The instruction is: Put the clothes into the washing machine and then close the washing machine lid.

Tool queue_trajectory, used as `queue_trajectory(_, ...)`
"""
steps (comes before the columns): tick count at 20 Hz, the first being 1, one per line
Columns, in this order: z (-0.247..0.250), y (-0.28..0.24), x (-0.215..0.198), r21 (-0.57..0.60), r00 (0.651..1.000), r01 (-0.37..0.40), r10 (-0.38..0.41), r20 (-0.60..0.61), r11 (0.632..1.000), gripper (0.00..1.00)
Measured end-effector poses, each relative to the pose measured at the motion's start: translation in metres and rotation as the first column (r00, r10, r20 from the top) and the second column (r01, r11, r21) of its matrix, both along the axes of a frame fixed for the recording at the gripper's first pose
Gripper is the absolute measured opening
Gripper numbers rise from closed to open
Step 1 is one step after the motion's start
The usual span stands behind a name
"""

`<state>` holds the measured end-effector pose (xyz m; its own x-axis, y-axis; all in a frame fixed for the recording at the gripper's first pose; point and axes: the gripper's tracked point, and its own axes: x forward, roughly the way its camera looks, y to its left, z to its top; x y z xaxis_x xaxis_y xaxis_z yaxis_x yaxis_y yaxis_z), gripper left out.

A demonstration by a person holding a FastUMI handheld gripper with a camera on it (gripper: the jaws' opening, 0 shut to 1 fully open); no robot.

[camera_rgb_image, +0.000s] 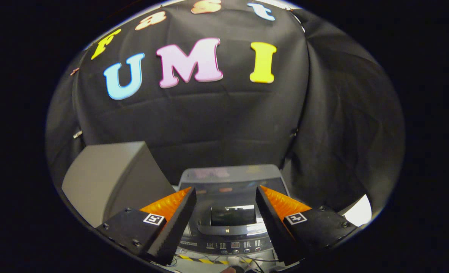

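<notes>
A grey top-loading washing machine (232, 178) stands just ahead of and below my fingers. Its glass lid (224, 197) lies flat on top and reflects the booth wall. A dark handle recess (232, 215) sits at the lid's near edge, and the control panel (233, 246) with small buttons runs along the front. My gripper (225, 189) hovers above the machine, open, with a wide gap and nothing between its fingers. The lid and panel show through that gap.
A large grey box (106, 182) stands close to the left of the machine. A white surface (358, 211) shows at the right, beyond the right finger. Cables and a yellow-black striped tape (205, 261) lie under the machine's front. Black cloth closes the back and right.
</notes>
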<state>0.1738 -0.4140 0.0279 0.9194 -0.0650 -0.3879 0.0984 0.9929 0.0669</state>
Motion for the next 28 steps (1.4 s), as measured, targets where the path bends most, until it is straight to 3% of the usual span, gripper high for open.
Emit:
queue_trajectory(4, 0.073, 0.002, -0.013, -0.002, 0.978, 0.012, -0.011, 0.210, 1.000, 1.00)
queue_trajectory(8, 0.121, 0.008, -0.038, 0.015, 0.942, 0.023, -0.026, 0.334, 1.000, 1.00)
queue_trajectory(13, 0.178, 0.015, -0.091, -0.002, 0.865, 0.013, -0.010, 0.502, 1.000, 0.99)
queue_trajectory(19, 0.188, 0.023, -0.103, -0.063, 0.839, 0.004, 0.031, 0.543, 0.998, 1.00)
queue_trajectory(28, 0.192, 0.033, -0.122, -0.063, 0.838, -0.043, 0.070, 0.541, 0.997, 0.99)
